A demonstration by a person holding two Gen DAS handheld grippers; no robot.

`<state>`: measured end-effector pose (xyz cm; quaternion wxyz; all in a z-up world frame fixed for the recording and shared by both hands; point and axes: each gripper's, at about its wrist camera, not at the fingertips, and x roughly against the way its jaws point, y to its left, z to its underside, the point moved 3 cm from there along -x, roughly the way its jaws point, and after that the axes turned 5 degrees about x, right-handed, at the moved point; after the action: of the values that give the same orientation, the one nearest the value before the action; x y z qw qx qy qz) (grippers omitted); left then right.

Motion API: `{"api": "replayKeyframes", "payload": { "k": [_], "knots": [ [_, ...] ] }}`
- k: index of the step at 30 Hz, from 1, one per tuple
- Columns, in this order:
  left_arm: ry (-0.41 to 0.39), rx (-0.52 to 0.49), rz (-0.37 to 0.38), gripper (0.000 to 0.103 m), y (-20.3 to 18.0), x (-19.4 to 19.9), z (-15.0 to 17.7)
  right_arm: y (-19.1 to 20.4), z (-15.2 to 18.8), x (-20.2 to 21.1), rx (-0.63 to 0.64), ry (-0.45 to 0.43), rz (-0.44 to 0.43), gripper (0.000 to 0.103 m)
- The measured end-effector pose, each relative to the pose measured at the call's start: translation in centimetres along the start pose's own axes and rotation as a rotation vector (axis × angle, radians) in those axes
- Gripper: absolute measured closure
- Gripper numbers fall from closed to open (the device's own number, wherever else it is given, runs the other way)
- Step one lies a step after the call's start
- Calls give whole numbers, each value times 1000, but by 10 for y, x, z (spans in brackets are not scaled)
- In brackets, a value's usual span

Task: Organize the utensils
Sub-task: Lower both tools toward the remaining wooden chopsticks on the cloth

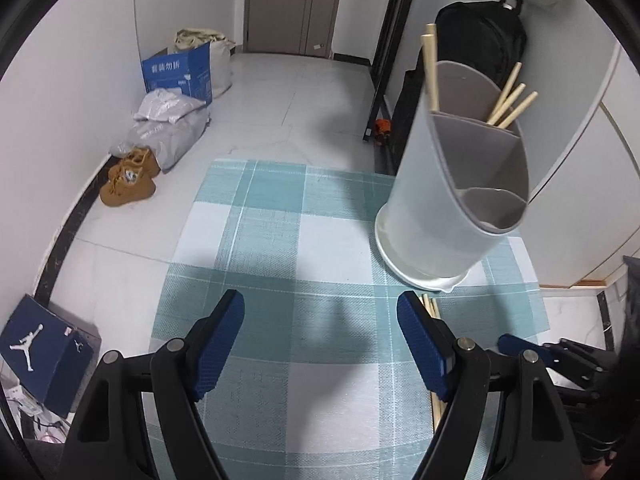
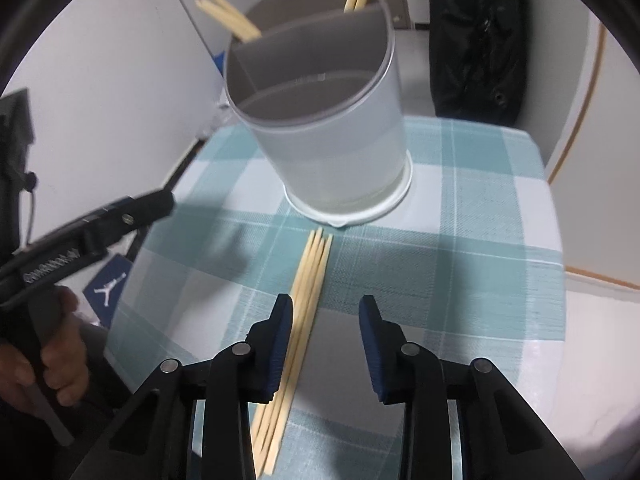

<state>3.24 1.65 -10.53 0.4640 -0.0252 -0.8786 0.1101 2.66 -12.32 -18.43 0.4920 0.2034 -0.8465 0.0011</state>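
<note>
partly done, i'd say. the holder (image 2: 320, 120) stands on the checked cloth (image 2: 460, 248) with some chopsticks already upright in its back compartments, while the front one looks empty. a bundle of loose sticks (image 2: 308, 280) lies flat on the cloth just in front of its base. the right gripper (image 2: 325, 320) hangs over them, jaws apart, gripping nothing, sticks beside its left finger. the left gripper (image 1: 320, 320) is wide open too, off to the side.

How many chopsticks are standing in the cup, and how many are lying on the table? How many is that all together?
Standing chopsticks: 5
Lying chopsticks: 4, as far as I can tell
Total: 9
</note>
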Motion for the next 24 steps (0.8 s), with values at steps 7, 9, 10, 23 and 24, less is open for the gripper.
{"api": "replayKeyframes", "payload": {
  "k": [7, 9, 10, 23, 24],
  "knots": [
    [56, 28, 20, 28, 12, -10, 3, 3, 1, -33, 32, 101, 41, 74],
    [63, 39, 22, 28, 17, -10, 4, 1, 2, -38, 8, 126, 23, 74],
    [64, 44, 22, 28, 19, -11, 2, 1, 2, -38, 12, 122, 29, 75],
    [99, 85, 5, 28, 26, -15, 3, 22, 4, -36, 153, 133, 145, 92],
    [101, 86, 0, 28, 27, -14, 5, 21, 6, -37, 134, 154, 130, 96]
  ]
}}
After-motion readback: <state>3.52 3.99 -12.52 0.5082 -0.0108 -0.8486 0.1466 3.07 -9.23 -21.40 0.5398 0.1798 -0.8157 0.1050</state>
